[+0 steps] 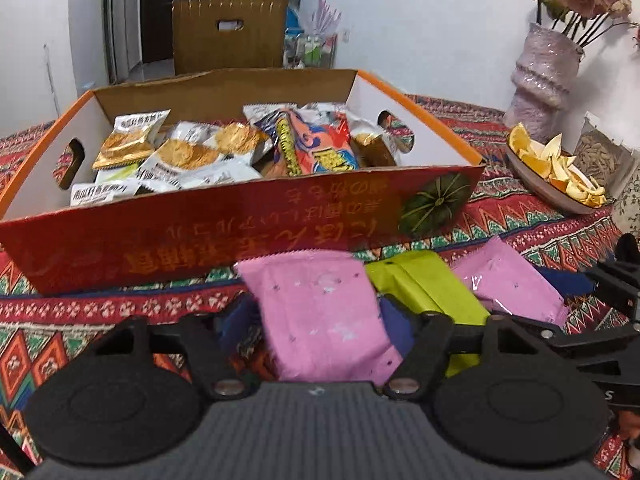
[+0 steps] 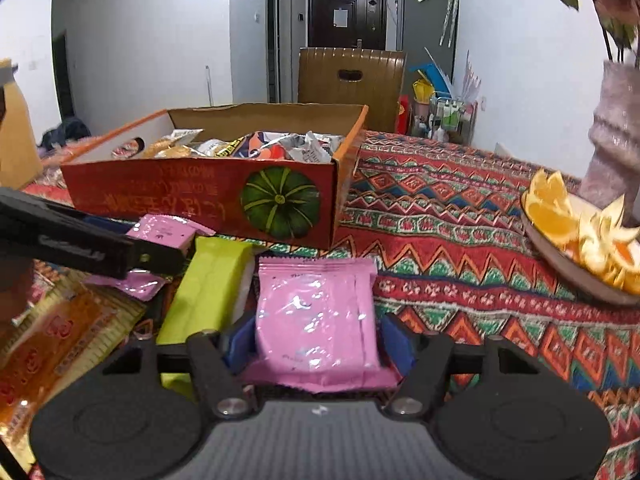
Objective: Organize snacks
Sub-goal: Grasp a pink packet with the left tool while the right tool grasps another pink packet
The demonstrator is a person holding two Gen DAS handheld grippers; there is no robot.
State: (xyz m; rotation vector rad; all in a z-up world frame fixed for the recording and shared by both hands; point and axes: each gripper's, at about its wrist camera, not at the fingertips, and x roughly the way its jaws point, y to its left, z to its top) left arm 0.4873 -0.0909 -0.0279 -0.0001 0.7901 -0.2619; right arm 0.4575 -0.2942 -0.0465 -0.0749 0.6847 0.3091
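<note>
An orange cardboard box [image 1: 240, 220] with a pumpkin picture holds several snack packets [image 1: 192, 152]; it also shows in the right wrist view [image 2: 200, 196]. My left gripper [image 1: 320, 320] is shut on a pink snack packet [image 1: 320, 312] just in front of the box. My right gripper [image 2: 316, 340] is shut on another pink packet [image 2: 316, 316], which also shows in the left wrist view [image 1: 508, 280]. A green packet [image 1: 428, 288] lies between the two pink ones, seen too in the right wrist view [image 2: 208, 288].
A patterned red cloth [image 2: 460, 240] covers the table. A dish of orange peel [image 1: 556, 172] and a purple vase [image 1: 544, 80] stand at the right. A gold-orange packet [image 2: 60, 340] lies at the left. A brown chair back [image 1: 230, 34] stands behind the box.
</note>
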